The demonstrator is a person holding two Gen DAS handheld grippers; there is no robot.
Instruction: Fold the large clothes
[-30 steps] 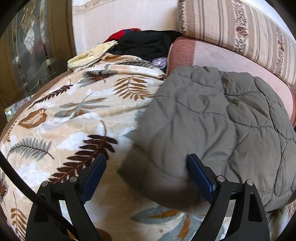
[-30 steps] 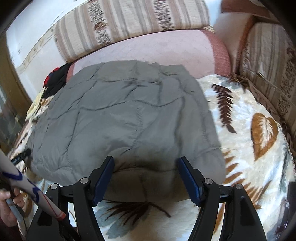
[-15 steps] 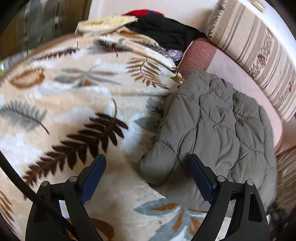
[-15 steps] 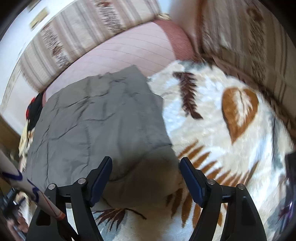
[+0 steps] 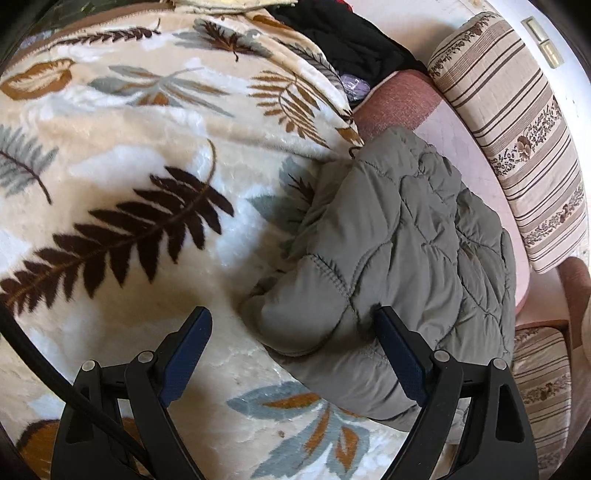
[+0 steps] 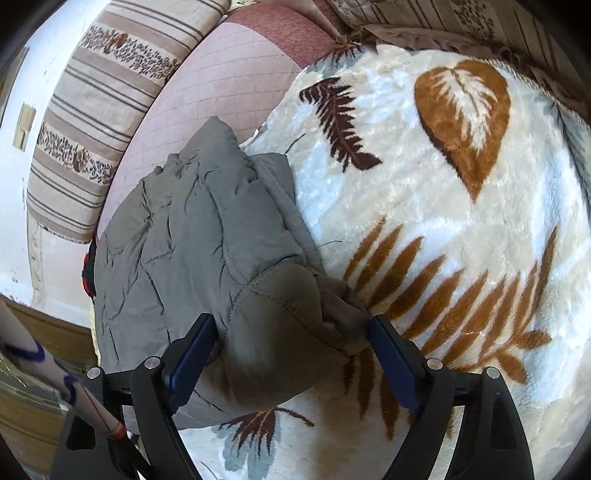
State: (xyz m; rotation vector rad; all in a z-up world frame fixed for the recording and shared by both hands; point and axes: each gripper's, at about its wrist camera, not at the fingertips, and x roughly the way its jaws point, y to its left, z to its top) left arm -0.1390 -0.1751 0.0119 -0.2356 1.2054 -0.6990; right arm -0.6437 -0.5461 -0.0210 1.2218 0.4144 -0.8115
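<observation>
A grey-green quilted jacket (image 5: 406, 236) lies folded on a cream blanket with leaf prints (image 5: 147, 155), partly over a pink sofa seat (image 5: 399, 107). My left gripper (image 5: 291, 313) stands open over the jacket's near left corner. Its right finger (image 5: 400, 354) is above the cloth and its left finger (image 5: 184, 347) is over the bare blanket. In the right wrist view the jacket (image 6: 192, 236) fills the left half. My right gripper (image 6: 291, 321) straddles the jacket's near right corner with its jaws opening. The padded corner bulges between the fingers and nothing is clamped.
Striped floral cushions (image 5: 517, 140) back the sofa along the wall. A heap of dark clothes (image 5: 340, 33) sits at the blanket's far end. The blanket (image 6: 443, 206) stretches wide to the right of the jacket. A white strip with blue marks (image 6: 55, 380) crosses the lower left.
Both grippers have rolled and sunk toward the jacket's near corners. The jacket slid right in the left view and left in the right view. The right fingers stand wider apart.
</observation>
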